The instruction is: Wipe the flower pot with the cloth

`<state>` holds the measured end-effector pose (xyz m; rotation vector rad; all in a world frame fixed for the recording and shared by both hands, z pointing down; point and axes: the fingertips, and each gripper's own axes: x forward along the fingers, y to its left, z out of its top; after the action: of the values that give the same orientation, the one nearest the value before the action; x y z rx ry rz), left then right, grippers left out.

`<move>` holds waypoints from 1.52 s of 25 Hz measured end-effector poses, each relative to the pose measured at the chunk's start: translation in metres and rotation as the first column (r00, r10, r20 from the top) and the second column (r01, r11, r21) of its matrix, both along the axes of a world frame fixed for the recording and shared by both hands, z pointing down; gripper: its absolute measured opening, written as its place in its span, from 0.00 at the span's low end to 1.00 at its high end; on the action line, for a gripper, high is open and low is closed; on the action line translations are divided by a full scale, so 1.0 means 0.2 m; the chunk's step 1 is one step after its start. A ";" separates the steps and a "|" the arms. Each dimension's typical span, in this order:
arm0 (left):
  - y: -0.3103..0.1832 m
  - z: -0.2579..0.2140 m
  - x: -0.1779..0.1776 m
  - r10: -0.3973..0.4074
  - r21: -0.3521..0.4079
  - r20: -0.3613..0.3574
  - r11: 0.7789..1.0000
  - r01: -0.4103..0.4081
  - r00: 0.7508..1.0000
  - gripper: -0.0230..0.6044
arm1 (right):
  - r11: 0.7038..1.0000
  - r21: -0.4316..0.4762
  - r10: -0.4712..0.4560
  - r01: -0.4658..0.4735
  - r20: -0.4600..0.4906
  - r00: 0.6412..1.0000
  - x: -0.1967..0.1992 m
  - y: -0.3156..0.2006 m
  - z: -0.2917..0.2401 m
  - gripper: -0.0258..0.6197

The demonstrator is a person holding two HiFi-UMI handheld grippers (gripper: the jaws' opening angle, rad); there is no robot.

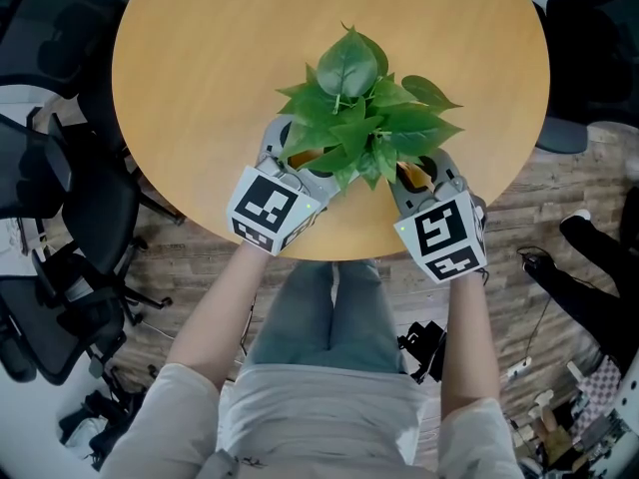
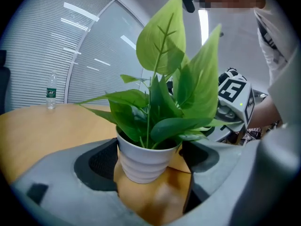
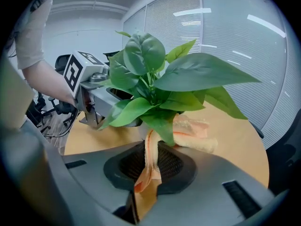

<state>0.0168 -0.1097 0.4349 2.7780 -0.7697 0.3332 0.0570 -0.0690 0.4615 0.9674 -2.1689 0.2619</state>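
A leafy green plant (image 1: pixel 354 118) stands near the front edge of the round wooden table (image 1: pixel 200 58); its leaves hide the pot in the head view. In the left gripper view the ribbed white flower pot (image 2: pixel 143 161) sits upright between the wide-set jaws of my left gripper (image 2: pixel 150 159), whose pads meet its rim on both sides. My right gripper (image 3: pixel 148 173) is shut on an orange cloth (image 3: pixel 195 138), which runs up from the jaws and bunches against the pot's side under the leaves. In the head view, left gripper (image 1: pixel 300 158) and right gripper (image 1: pixel 414 168) flank the plant.
A small water bottle (image 2: pixel 51 97) stands at the table's far side. Black office chairs (image 1: pixel 60 188) crowd the floor on the left. Another person's foot (image 1: pixel 589 238) is on the floor to the right. The table's front edge (image 1: pixel 329 255) lies just below both grippers.
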 end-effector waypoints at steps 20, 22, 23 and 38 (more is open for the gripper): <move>-0.01 0.01 -0.02 -0.232 -0.046 0.056 0.971 0.235 0.971 0.74 | 1.000 -0.007 -0.006 0.006 0.017 1.000 -0.07 0.04 0.01 0.12; 0.00 0.01 -0.02 -0.239 -0.050 0.054 0.969 0.241 0.970 0.74 | 1.000 -0.007 -0.005 0.006 0.020 1.000 -0.07 0.04 0.01 0.12; 0.00 0.01 -0.02 -0.235 -0.053 0.051 0.970 0.237 0.971 0.74 | 1.000 -0.008 -0.006 0.006 0.021 1.000 -0.07 0.04 0.01 0.12; 0.01 0.00 -0.12 0.245 0.025 0.053 0.969 -0.247 0.968 0.76 | 1.000 -0.012 -0.008 0.009 0.032 0.999 -0.04 0.05 0.01 0.12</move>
<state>-0.0070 -0.1077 0.4340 2.9089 -0.4421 0.4404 0.0496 -0.0594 0.4627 0.9530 -2.1975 0.2874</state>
